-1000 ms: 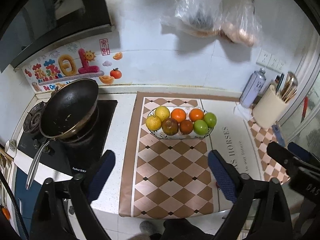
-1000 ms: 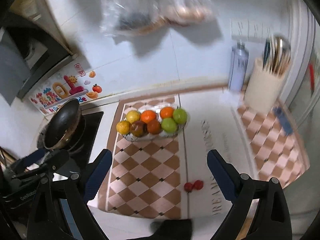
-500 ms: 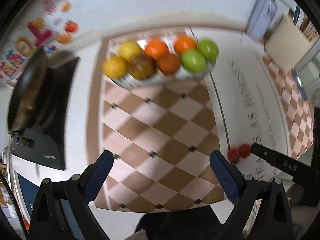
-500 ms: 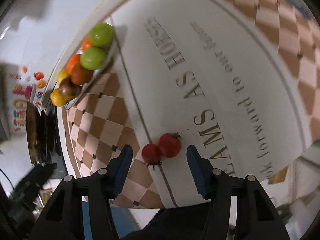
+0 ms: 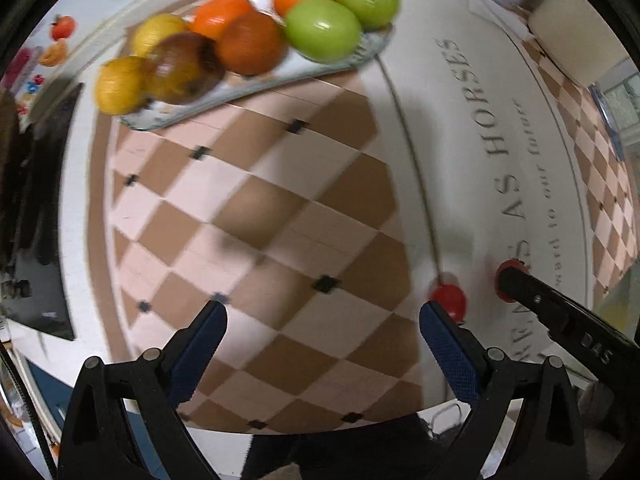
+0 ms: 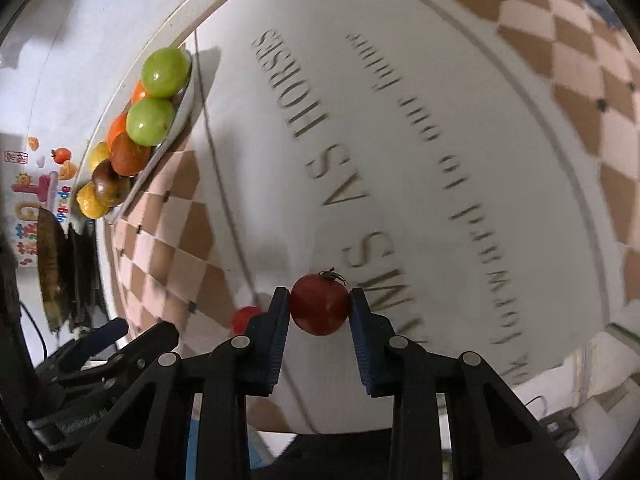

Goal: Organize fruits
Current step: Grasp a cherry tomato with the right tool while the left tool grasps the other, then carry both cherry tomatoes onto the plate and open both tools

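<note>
Two small red tomatoes lie on the printed mat near its front edge. My right gripper [image 6: 319, 302] is shut on one tomato [image 6: 319, 304], its pads pressed to both sides. The second tomato [image 6: 245, 317] sits just left of that gripper; in the left wrist view it [image 5: 449, 298] lies by my right fingertip. My left gripper [image 5: 322, 332] is open and empty, low over the checkered mat [image 5: 256, 216]. A glass plate [image 5: 256, 88] at the back holds yellow, orange, brown and green fruits [image 5: 322, 29]. The right gripper's finger [image 5: 560, 312] hides most of the held tomato [image 5: 505, 280].
A dark pan [image 6: 50, 264] and stove [image 5: 36, 240] stand at the left. A cream utensil holder [image 5: 576, 28] stands at the back right. The mat's white panel with grey lettering [image 6: 420, 160] lies between plate and tomatoes. The counter's front edge is close below both grippers.
Both grippers dropped lower and closer to the mat. My right gripper closed in from open around the right tomato to shut on it. The left gripper stayed open.
</note>
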{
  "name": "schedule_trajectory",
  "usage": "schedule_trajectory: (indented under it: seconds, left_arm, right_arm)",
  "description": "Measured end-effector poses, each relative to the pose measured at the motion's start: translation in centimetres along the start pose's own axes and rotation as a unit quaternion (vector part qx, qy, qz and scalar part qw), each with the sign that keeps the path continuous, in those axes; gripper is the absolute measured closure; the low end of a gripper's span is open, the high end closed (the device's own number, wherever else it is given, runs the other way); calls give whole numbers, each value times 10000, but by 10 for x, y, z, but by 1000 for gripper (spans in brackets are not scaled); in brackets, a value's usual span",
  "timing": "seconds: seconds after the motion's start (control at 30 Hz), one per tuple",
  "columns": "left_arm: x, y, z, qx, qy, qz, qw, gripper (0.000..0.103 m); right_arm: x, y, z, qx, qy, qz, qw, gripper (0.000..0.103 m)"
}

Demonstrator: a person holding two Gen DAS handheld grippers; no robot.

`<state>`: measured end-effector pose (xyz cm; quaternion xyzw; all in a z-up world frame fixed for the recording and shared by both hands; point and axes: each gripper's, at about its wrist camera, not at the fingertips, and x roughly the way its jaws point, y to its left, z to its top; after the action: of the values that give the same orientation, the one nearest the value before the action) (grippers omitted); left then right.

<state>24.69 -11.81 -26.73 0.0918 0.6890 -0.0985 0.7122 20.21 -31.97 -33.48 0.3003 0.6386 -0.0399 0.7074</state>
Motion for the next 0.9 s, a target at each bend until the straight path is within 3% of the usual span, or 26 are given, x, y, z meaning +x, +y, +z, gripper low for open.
schedule_trajectory:
  seconds: [0.13,0.23,0.3,0.43,0.5,0.57,0.9]
  left_arm:
    - [17,-28,2,346,202,-192,9990,4]
    - [23,-49,1,645,248,-350,9970,14]
    - [27,-62,0,821,266,-358,9956,32]
    - [32,-76,-1,937,300,-557,9936,52]
    - [31,-83,-2,1036,292,-588,9925,66]
    - [30,-89,-3,1092,280,-594,9919,72]
    - [29,-92,-6,1133,296,-656,9909,76]
  right_arm:
    - [-11,-18,-1,-78,-72,-266,9996,71]
    - [-15,-33,-2,-31,-67,-358,9993,71]
    - [-17,-39,-3,3,-89,-385,9992,71]
    - [-18,-38,-4,-14,-132,-429,9990,71]
    - [-18,-36,-4,-36,-138,-431,9990,71]
    - [-19,-34,-3,-59,-160,-437,9989,71]
    - [-19,-29,2,-84,-175,-447,9988,71]
